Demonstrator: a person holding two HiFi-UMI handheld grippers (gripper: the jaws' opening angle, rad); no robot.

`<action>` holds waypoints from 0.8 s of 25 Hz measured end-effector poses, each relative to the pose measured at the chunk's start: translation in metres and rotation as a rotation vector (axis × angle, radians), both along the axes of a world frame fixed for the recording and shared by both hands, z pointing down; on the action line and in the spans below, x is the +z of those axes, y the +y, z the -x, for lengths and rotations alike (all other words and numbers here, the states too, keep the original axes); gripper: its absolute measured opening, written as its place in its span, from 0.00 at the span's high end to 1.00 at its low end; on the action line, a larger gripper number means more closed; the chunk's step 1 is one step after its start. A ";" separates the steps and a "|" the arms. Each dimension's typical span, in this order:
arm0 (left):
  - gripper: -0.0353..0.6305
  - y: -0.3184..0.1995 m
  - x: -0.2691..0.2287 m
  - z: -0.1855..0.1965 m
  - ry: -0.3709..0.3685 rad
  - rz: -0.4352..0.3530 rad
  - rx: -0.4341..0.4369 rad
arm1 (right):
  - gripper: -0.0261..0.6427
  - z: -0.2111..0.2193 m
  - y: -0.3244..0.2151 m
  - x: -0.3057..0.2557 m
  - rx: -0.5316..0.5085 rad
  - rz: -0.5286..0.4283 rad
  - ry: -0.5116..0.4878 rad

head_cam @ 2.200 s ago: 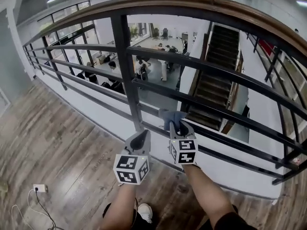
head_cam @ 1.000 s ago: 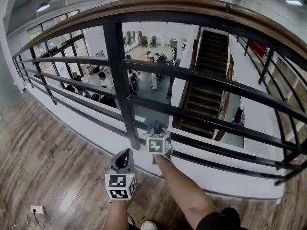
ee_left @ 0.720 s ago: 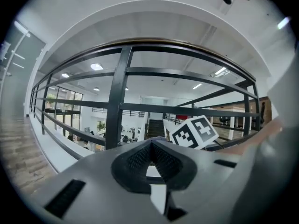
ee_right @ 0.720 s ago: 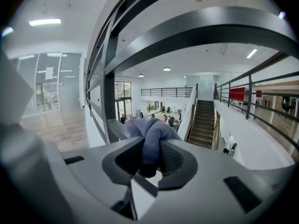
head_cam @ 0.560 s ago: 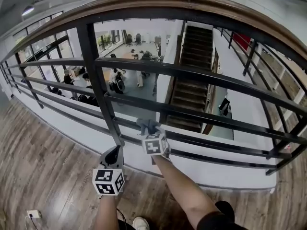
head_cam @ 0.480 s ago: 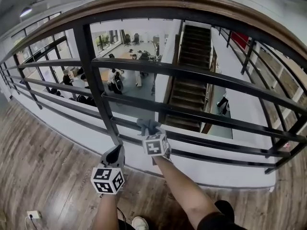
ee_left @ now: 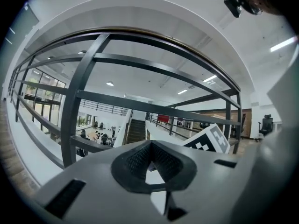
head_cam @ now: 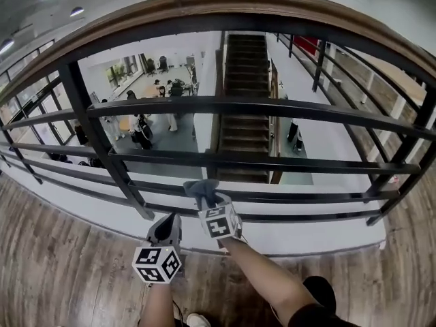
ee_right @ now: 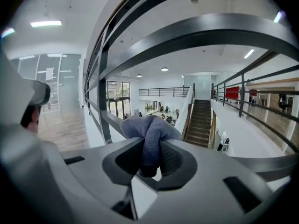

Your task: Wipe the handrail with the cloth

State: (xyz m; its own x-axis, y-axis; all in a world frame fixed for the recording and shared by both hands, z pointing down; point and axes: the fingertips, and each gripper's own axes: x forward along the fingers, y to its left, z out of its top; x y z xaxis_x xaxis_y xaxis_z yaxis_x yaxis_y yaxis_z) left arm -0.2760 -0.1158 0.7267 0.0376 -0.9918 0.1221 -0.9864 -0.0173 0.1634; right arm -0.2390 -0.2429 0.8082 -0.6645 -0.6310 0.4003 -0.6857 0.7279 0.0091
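Shifted right along railing vs earlier; post (head_cam: pixel 102 142) now left. R gripper (head_cam: pixel 208 201) clamped on cloth (head_cam: pixel 199 190), low by bottom bars (head_cam: pixel 306 197). Handrail (head_cam: pixel 225 2) well above, runs L-R. L gripper (head_cam: pixel 167 226) closed, empty, further back.

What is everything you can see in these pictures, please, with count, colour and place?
handrail: one, brown wood, arching across the top
railing bars: several, black, below the handrail
staircase: one, dark, beyond the railing
floor: brown planks, underfoot
cloth: one, grey-blue, bunched in the right gripper's jaws
left gripper: grey, jaws together, nothing between them
right gripper: grey, jaws shut on the cloth, low by the railing
forearms: two, bottom of the head view
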 end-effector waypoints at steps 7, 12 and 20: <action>0.94 -0.023 0.007 -0.055 -0.061 0.027 0.103 | 0.84 -0.072 -0.026 -0.010 0.122 -0.003 -0.093; 0.94 -0.039 0.010 -0.091 -0.069 0.036 0.160 | 0.84 -0.121 -0.035 -0.011 0.171 0.018 -0.086; 0.94 -0.069 0.011 -0.175 -0.048 -0.011 0.278 | 0.84 -0.202 -0.047 -0.006 0.204 0.001 -0.068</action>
State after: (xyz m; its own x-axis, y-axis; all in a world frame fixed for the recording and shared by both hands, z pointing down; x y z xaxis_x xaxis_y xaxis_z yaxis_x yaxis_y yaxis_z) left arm -0.1012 -0.1848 0.7378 0.3032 -0.9454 0.1197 -0.9501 -0.2902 0.1145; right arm -0.0369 -0.2903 0.8019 -0.5489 -0.7545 0.3598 -0.8176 0.5742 -0.0430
